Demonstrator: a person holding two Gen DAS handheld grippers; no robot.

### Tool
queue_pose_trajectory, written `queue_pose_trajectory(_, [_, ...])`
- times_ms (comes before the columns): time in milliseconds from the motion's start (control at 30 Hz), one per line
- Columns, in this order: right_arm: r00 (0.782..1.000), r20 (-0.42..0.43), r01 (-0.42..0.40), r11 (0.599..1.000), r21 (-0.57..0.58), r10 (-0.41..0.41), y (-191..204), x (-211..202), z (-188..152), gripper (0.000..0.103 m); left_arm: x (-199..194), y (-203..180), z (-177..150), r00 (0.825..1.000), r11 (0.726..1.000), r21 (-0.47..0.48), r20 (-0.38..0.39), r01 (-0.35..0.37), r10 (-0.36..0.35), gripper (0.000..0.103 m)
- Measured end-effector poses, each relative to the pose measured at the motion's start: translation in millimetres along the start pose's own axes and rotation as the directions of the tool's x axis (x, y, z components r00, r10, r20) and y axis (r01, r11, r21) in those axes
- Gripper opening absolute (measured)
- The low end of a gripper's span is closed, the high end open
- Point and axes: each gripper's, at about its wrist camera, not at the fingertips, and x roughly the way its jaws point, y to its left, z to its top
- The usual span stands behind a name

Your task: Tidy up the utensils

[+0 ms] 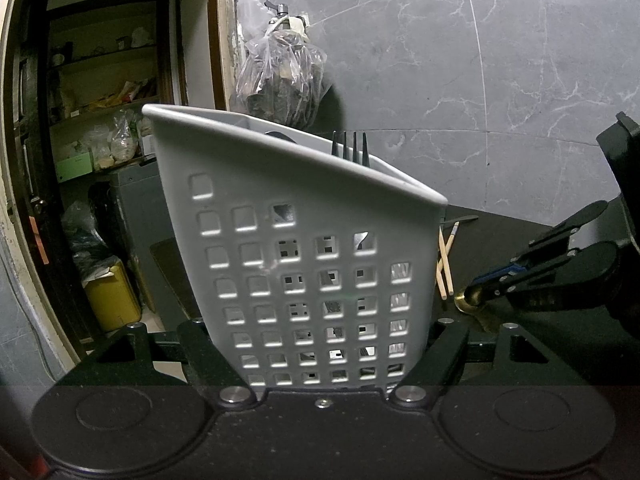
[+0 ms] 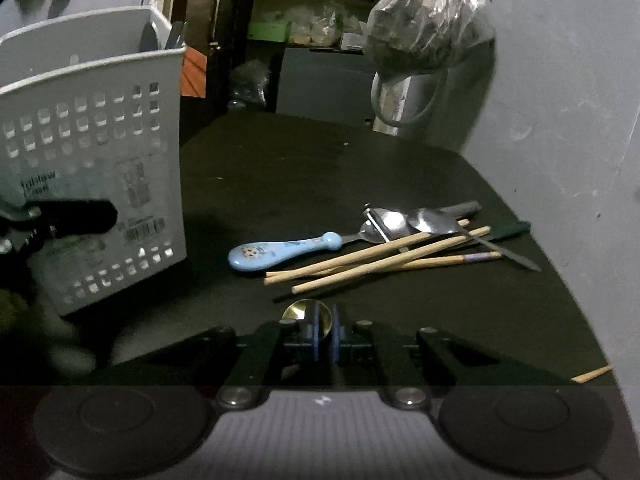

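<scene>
Between your left tool's (image 1: pixel 326 360) fingers the basket (image 1: pixel 296 240) is clamped steady; your right tool (image 2: pixel 325 336) pinches a gold spoon (image 2: pixel 306 312) for loading.

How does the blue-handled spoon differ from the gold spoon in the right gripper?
The blue-handled spoon lies free on the black table, beside the chopsticks; the gold spoon is clamped in the right gripper. The first shows a pale blue cartoon handle and silver bowl; the second a brassy bowl only. Both remain outside the basket.
</scene>
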Motion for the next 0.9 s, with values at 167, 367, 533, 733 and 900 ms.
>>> queue_pose_trajectory(167, [0.985, 0.003, -0.169, 0.961, 0.219, 0.173, -33.2, 6.8, -1.7, 0.018, 0.2, 0.2, 0.1, 1.000, 1.000, -0.002, 0.000, 0.002, -0.002, 0.078])
queue_pose_trajectory(367, [0.942, 0.043, -0.334, 0.909, 0.250, 0.334, -58.6, 17.0, -3.0, 0.036, 0.0, 0.3, 0.0, 1.000, 1.000, -0.002, 0.000, 0.002, -0.002, 0.077])
queue_pose_trajectory(533, [0.940, -0.011, -0.341, 0.940, 0.033, 0.341, -41.6, 19.0, 5.2, 0.032, 0.1, -0.3, 0.1, 1.000, 1.000, -0.001, -0.001, 0.002, -0.002, 0.078])
queue_pose_trajectory(733, [0.938, -0.039, -0.345, 0.938, -0.027, 0.344, -28.5, 10.4, 3.2, 0.025, 0.1, -0.5, 0.1, 1.000, 1.000, -0.002, -0.001, 0.001, -0.001, 0.078])
queue_pose_trajectory(900, [0.936, -0.015, -0.352, 0.936, 0.025, 0.353, -35.4, 4.5, -1.2, 0.006, 1.1, -0.8, 0.3, 1.000, 1.000, -0.002, -0.003, 0.001, -0.001, 0.078])
